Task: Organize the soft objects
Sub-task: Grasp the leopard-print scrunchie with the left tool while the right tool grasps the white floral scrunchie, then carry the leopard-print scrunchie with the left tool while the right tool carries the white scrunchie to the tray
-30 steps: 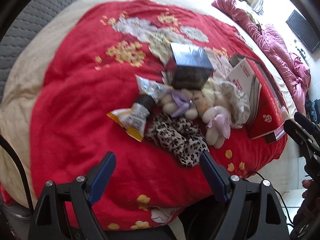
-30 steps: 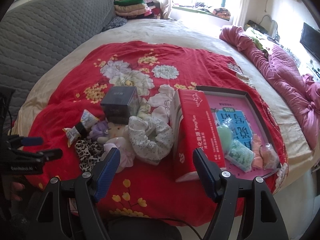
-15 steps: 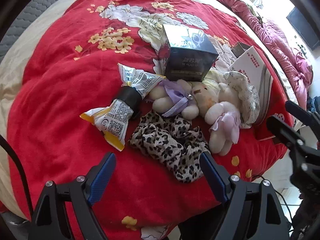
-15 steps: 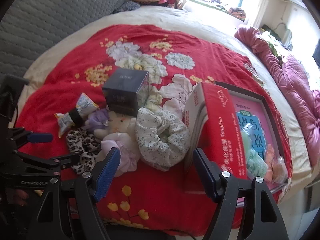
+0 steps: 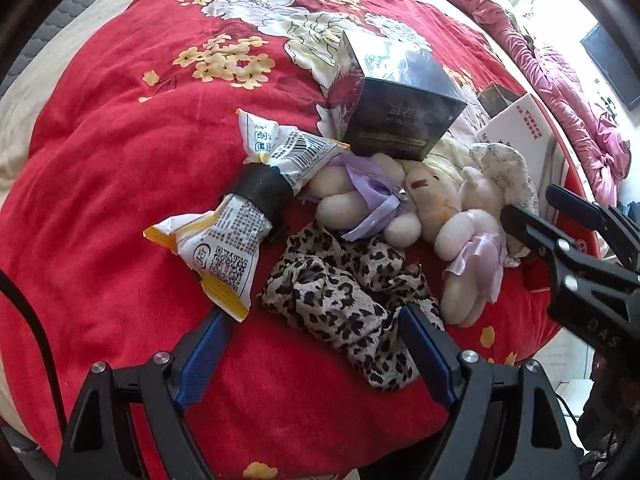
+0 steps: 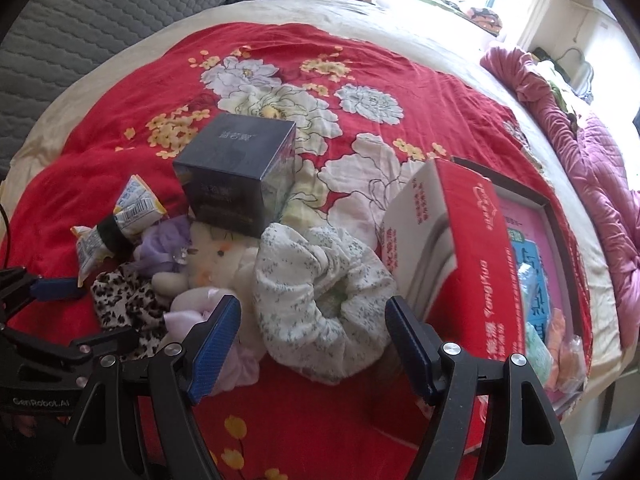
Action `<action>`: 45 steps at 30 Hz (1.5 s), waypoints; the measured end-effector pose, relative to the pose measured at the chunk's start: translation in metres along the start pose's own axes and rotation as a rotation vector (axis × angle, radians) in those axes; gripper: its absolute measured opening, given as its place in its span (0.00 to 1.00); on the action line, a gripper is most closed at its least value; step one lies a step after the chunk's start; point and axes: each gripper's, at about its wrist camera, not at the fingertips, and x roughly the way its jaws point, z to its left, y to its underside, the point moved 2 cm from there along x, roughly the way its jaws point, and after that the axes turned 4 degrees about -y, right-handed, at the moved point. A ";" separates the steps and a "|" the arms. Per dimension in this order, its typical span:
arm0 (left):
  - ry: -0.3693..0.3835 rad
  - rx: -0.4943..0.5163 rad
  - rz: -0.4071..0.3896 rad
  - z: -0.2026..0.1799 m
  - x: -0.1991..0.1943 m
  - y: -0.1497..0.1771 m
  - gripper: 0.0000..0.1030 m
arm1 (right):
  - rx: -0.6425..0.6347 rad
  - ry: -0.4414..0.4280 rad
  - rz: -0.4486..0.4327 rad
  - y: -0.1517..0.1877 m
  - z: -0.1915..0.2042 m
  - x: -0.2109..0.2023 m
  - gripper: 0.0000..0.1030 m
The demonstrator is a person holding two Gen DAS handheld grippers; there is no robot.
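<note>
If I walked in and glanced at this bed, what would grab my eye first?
Probably the red flowered blanket spread over the bed. On it lies a jumble: a dark box behind a plush toy, with a leopard scrunchie and a white floral scrunchie in front. A red tissue pack stands at the right.

Red floral blanket (image 5: 120,168) looks like soft, matt plush cloth. The dark cube box (image 6: 240,176) is glossy, shiny film wrap. Leopard-print scrunchie (image 5: 340,300) is thin silky fabric; the white flowery scrunchie (image 6: 320,304) is matt cotton. Snack packet (image 5: 224,240) is crinkly plastic, and the cream plush toy (image 5: 432,204) is fuzzy.
</note>
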 end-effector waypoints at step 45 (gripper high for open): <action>0.065 0.043 -0.092 -0.026 -0.062 0.009 0.15 | 0.147 -0.165 -0.126 0.025 -0.014 -0.070 0.10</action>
